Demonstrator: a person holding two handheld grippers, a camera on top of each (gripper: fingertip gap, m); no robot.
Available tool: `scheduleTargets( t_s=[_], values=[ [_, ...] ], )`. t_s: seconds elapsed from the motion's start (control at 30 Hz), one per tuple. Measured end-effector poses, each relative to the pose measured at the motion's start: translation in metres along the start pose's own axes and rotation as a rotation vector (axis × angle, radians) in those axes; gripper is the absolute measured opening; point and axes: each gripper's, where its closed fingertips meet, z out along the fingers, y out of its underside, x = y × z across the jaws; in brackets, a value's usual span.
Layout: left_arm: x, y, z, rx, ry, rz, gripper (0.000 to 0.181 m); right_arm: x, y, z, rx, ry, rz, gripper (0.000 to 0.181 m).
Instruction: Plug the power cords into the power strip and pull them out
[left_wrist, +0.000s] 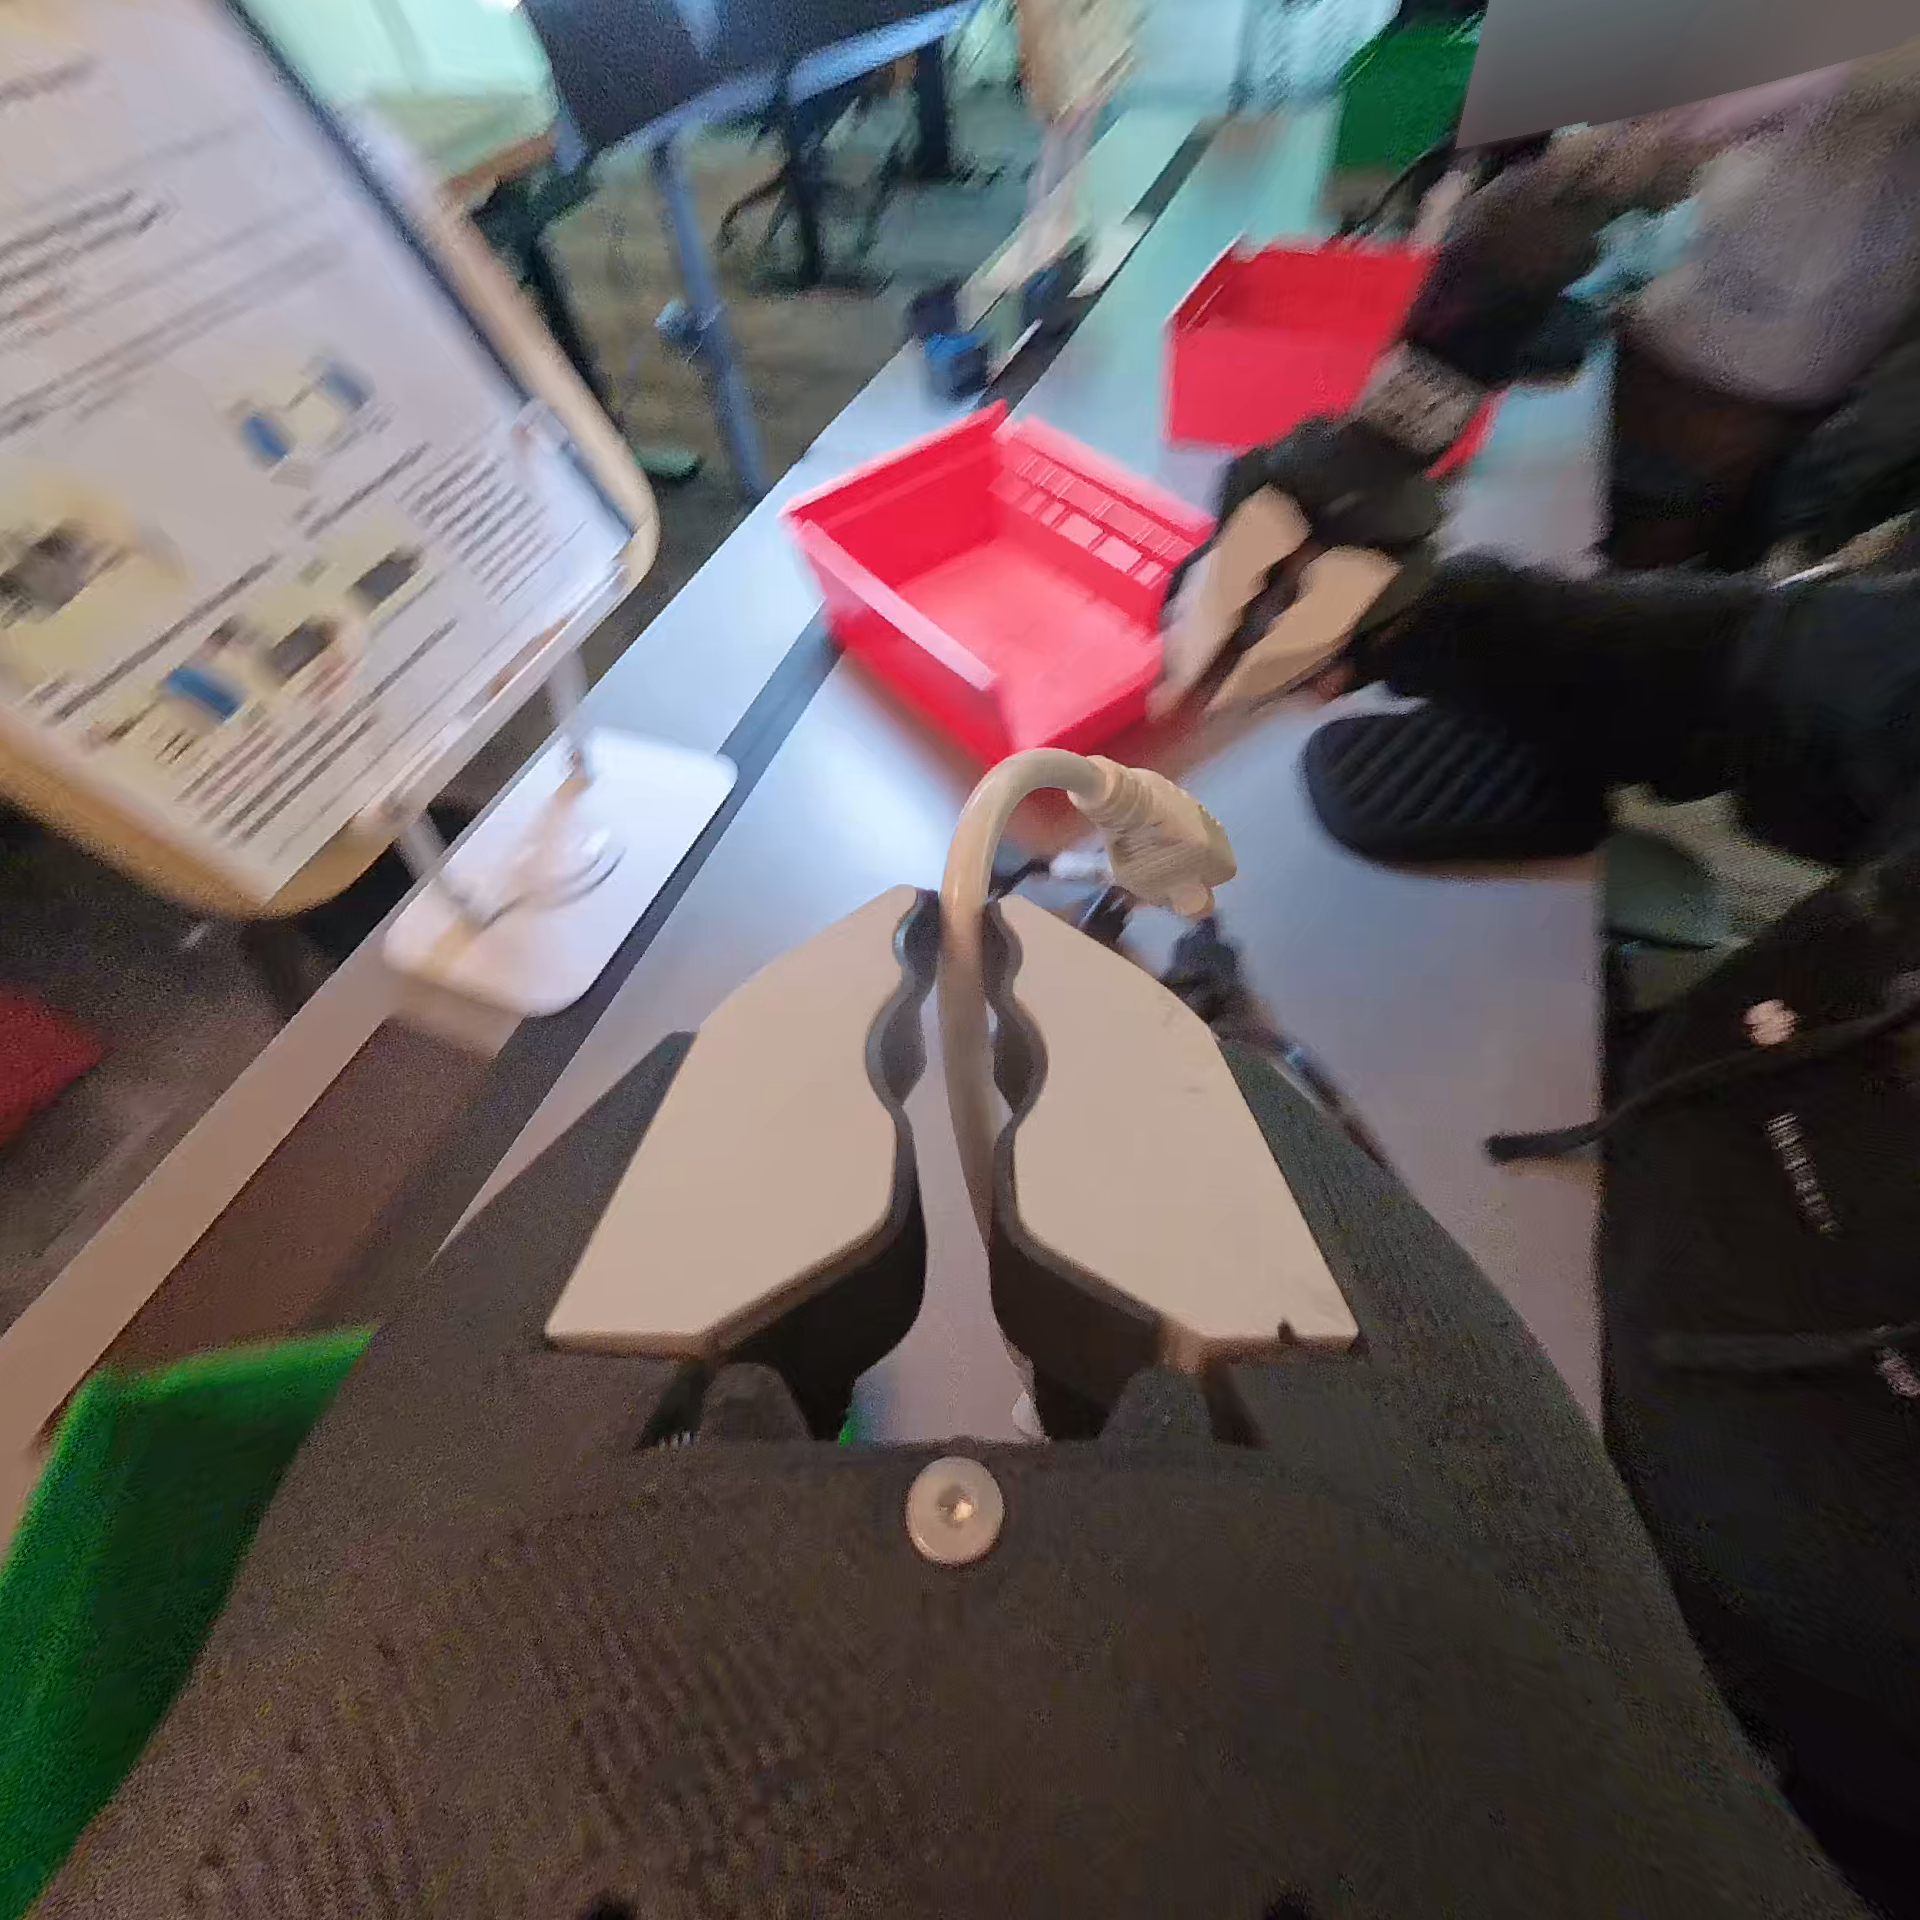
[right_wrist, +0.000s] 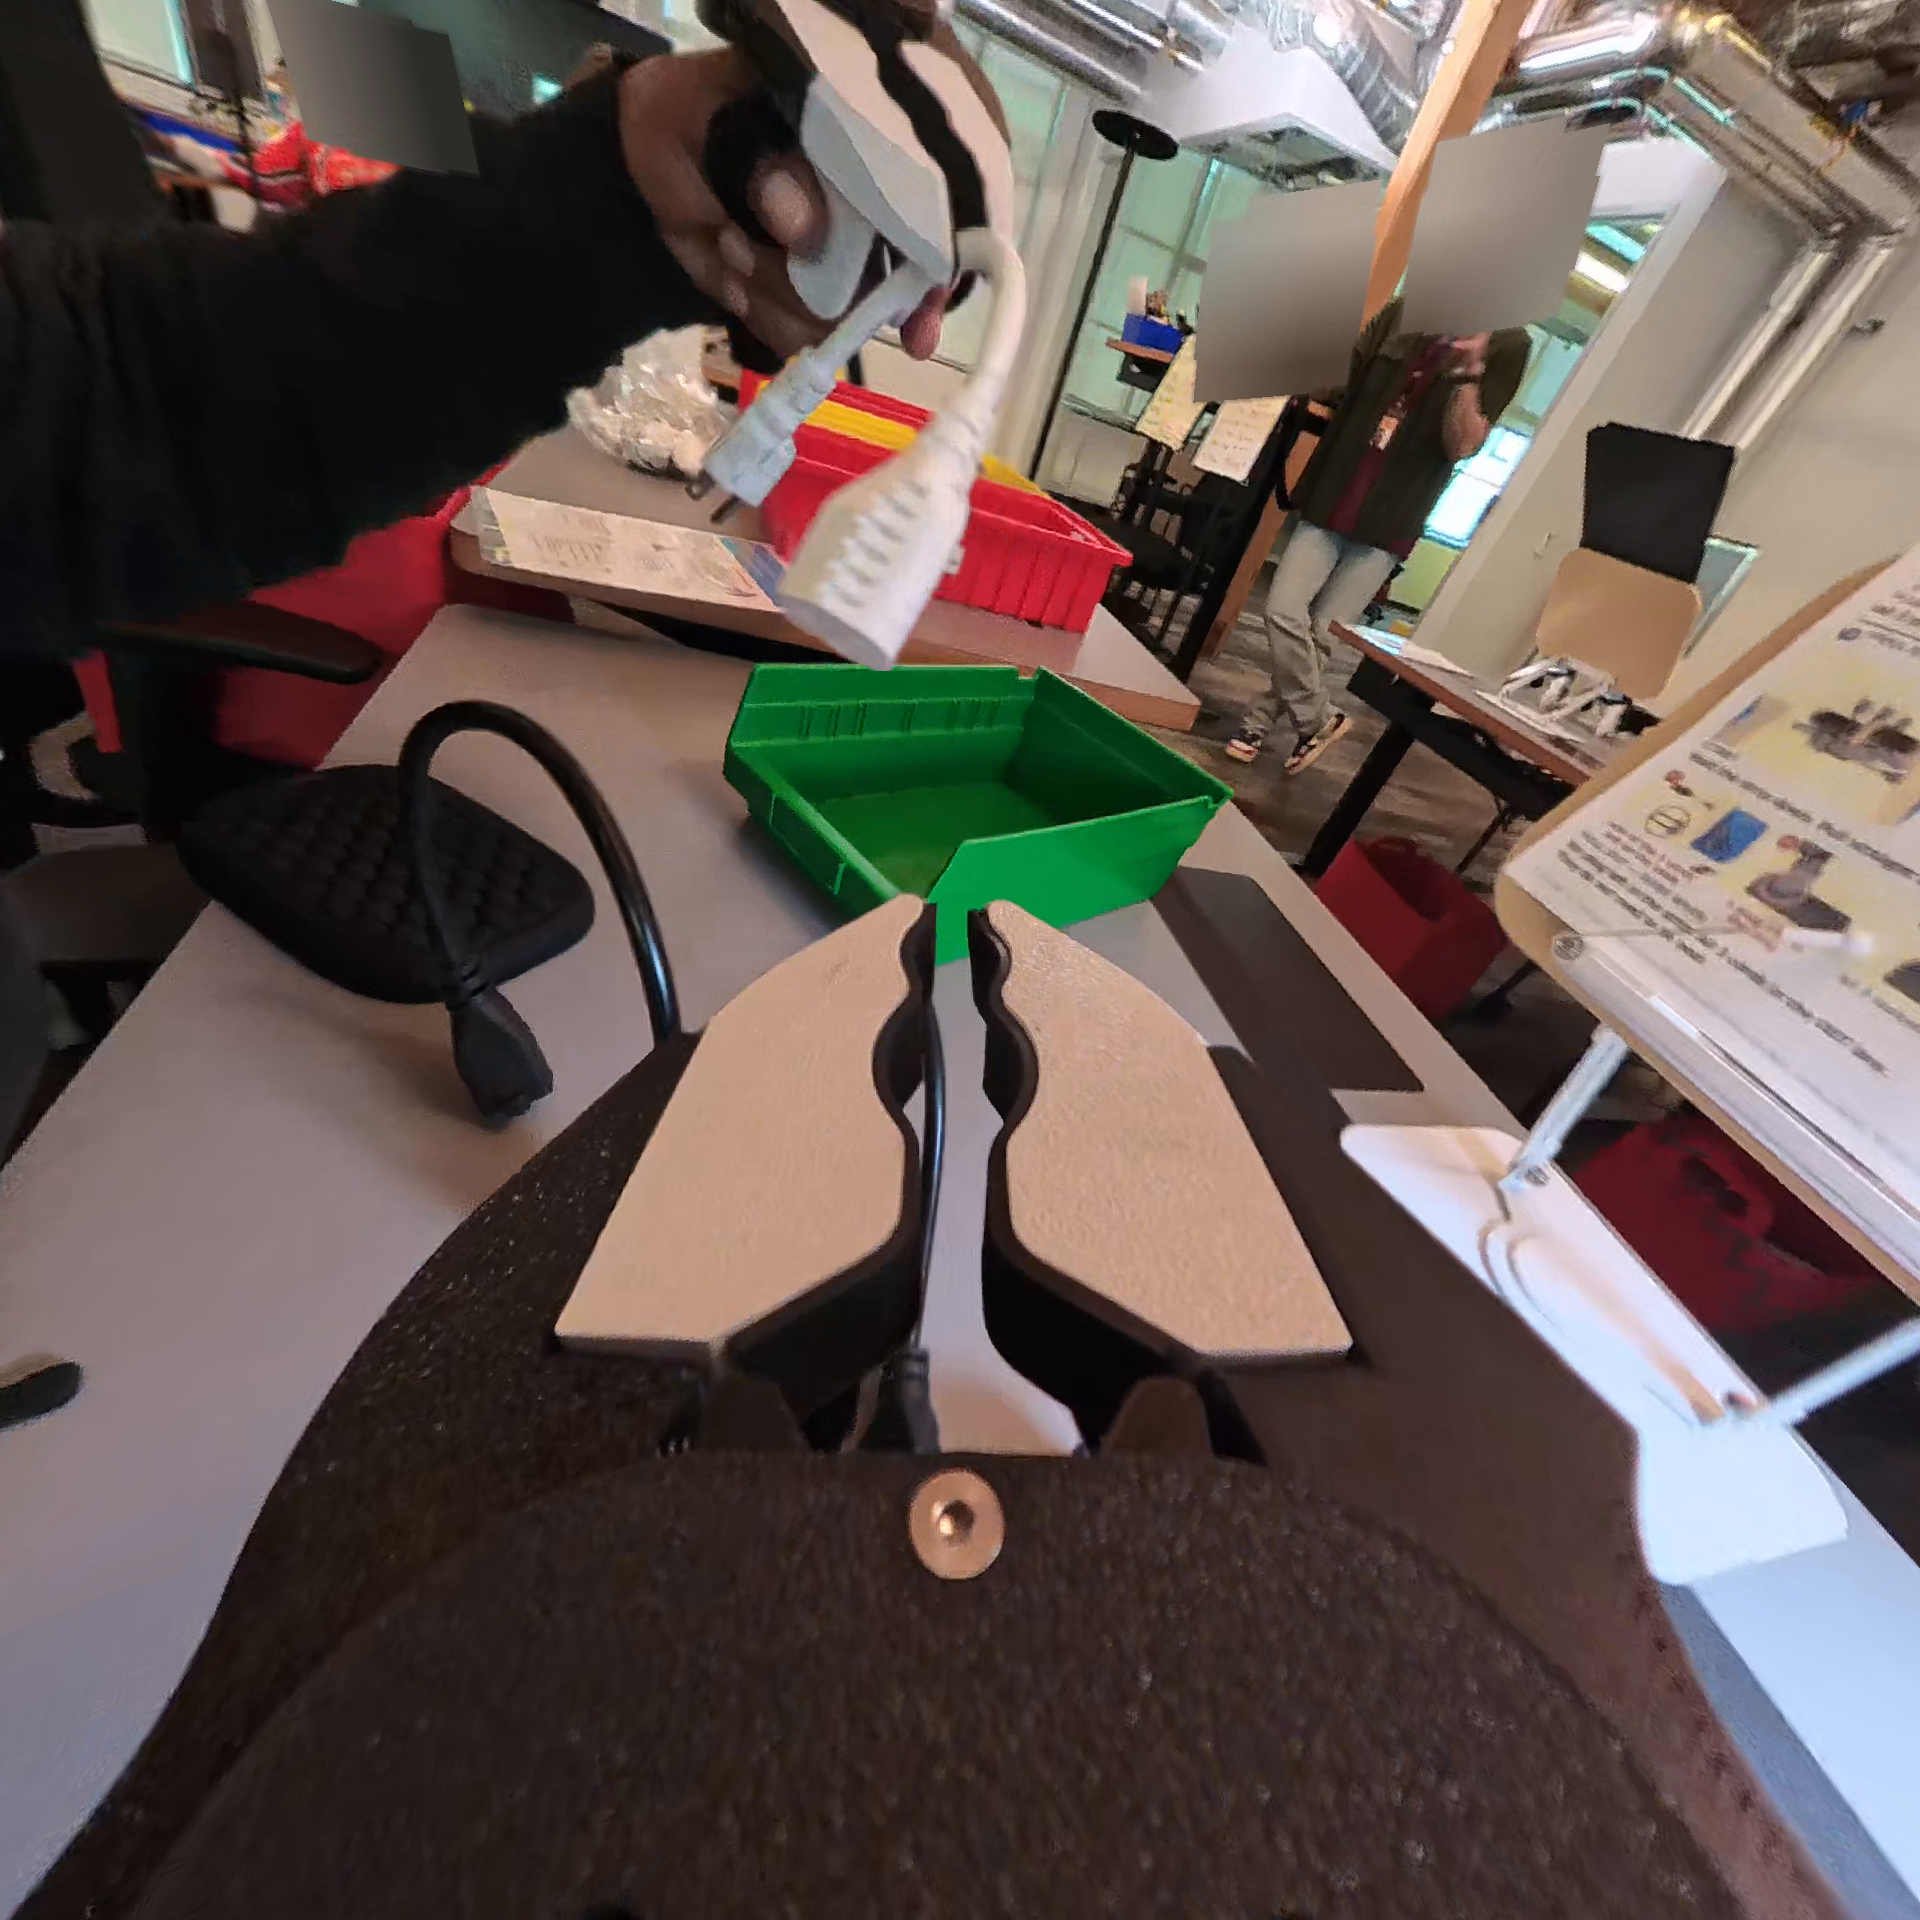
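Open lab workspace, grey tables, parts bins, exposed ceiling ducts

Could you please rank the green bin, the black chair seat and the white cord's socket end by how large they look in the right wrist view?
1. green bin
2. black chair seat, close behind; it sits nearer the camera, so the order is unsure
3. white cord's socket end, clearly smallest

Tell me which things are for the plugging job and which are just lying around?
For the job:
white cord, held in the left tool
black cord, held in the right tool

Just lying around:
green bin
red bin
instruction board
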Motion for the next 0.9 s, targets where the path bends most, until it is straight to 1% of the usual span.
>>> scheduleTargets(
  t_s=[0.07,0.13,0.23,0.3,0.37,0.43,0.57,0.6,0.63,0.67,0.7,0.77,0.87,0.9],
  values=[
    [0.025,-0.019,0.016,0.100,0.112,0.026,0.009,0.005,-0.001,0.015,0.015,-0.054,0.026,0.011],
    [0.049,-0.034,0.032,0.179,0.218,0.044,0.008,-0.001,-0.007,0.031,0.054,-0.131,0.062,0.016],
    [0.080,-0.047,0.057,0.260,0.369,0.078,0.008,-0.030,-0.027,0.052,0.130,-0.302,0.119,0.025],
    [0.094,-0.051,0.074,0.295,0.443,0.088,0.008,-0.048,-0.032,0.064,0.113,-0.380,0.115,0.036],
    [0.103,-0.053,0.090,0.321,0.472,0.114,0.008,-0.063,-0.033,0.073,0.085,-0.445,0.114,0.044],
    [0.108,-0.054,0.101,0.337,0.482,0.139,0.008,-0.068,-0.038,0.075,0.116,-0.449,0.113,0.041],
    [0.113,-0.056,0.110,0.385,0.524,0.145,0.008,-0.058,-0.040,0.073,0.152,-0.377,0.100,0.023],
    [0.115,-0.055,0.112,0.390,0.533,0.144,0.008,-0.056,-0.040,0.072,0.155,-0.366,0.101,0.024],
    [0.116,-0.054,0.113,0.397,0.543,0.149,0.008,-0.054,-0.041,0.072,0.162,-0.356,0.113,0.031],
    [0.118,-0.053,0.114,0.402,0.551,0.156,0.008,-0.053,-0.041,0.072,0.160,-0.358,0.119,0.033],
    [0.119,-0.052,0.116,0.402,0.552,0.161,0.008,-0.052,-0.041,0.071,0.157,-0.356,0.111,0.032],
    [0.123,-0.050,0.117,0.401,0.565,0.167,0.009,-0.051,-0.040,0.070,0.155,-0.346,0.073,0.024],
    [0.125,-0.047,0.118,0.394,0.583,0.163,0.008,-0.057,-0.036,0.067,0.119,-0.373,0.012,0.024],
    [0.126,-0.047,0.118,0.392,0.591,0.156,0.008,-0.055,-0.034,0.067,0.102,-0.358,-0.005,0.024]
  ],
)
